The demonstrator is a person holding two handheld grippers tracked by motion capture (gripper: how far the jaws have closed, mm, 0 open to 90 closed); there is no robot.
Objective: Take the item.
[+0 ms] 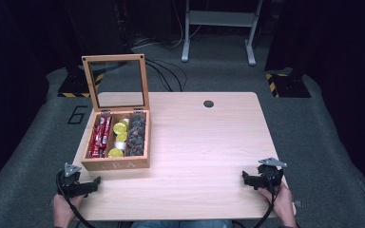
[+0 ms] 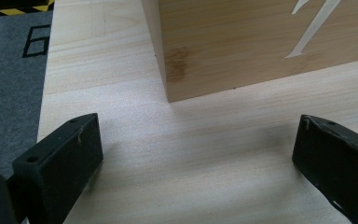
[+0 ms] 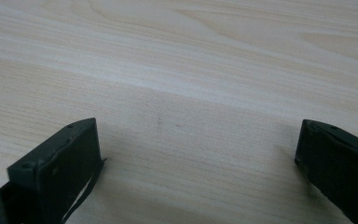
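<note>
high view — open tea box (image 1: 116, 164) with red sticks (image 1: 100, 137), yellow pods (image 1: 119, 127) — both tongs agape

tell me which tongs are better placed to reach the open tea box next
Probably the left tongs: they sit open just below the wooden tea box, whose front corner looms close in the left gripper view. The right tongs, also open, rest far across the table.

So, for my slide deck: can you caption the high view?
Open wooden tea box at the table's left, both claws, left and right, resting open at the near edge.
</note>
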